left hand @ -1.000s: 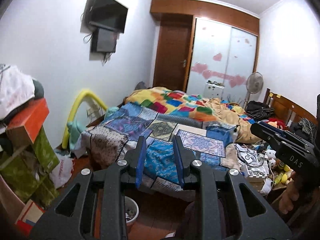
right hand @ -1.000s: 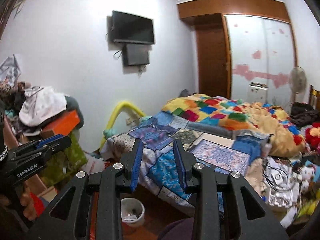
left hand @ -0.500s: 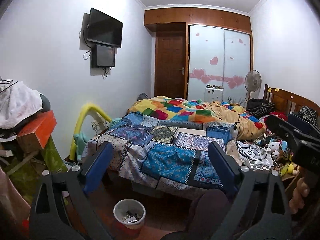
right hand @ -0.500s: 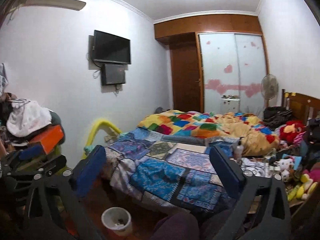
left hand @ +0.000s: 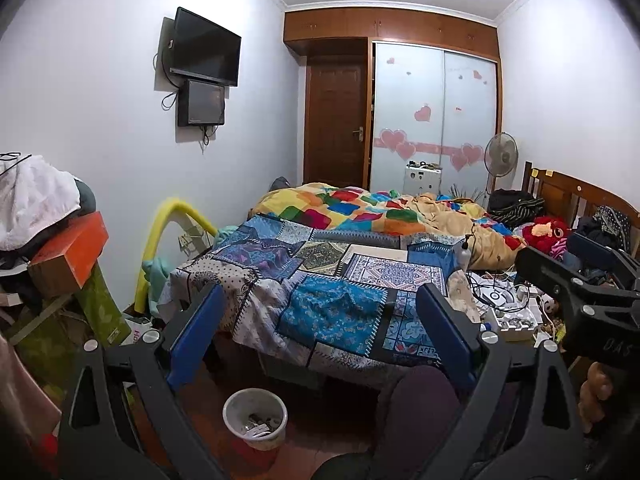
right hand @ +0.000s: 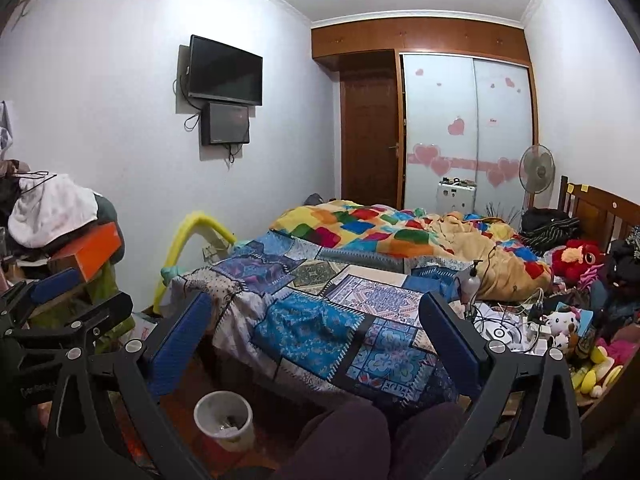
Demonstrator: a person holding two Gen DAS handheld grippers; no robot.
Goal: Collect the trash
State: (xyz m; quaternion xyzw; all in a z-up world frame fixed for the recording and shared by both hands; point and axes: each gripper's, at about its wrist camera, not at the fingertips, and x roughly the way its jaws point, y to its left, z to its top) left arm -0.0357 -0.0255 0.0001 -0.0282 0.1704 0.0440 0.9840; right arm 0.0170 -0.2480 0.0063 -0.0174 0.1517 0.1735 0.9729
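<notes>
Left tongs (left hand: 316, 328): we've just spread them wide, holding nothing.
Right tongs (right hand: 314, 332): likewise wide, empty.
Bin (left hand: 255, 420): on floor, below our tongs, by the bed's (left hand: 340, 300) foot.

White-walled bedroom (left hand: 100, 80), wall-mounted television (left hand: 205, 47), brown door (left hand: 335, 128), heart-decorated wardrobe (left hand: 434, 120), quilt-covered bed (left hand: 332, 280).

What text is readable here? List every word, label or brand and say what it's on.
"DAS": on the body of the right gripper, left wrist view.
Pale lettering on the body of the left gripper: too blurred to read.
Yellow notes on the headboard: too small to read.
</notes>
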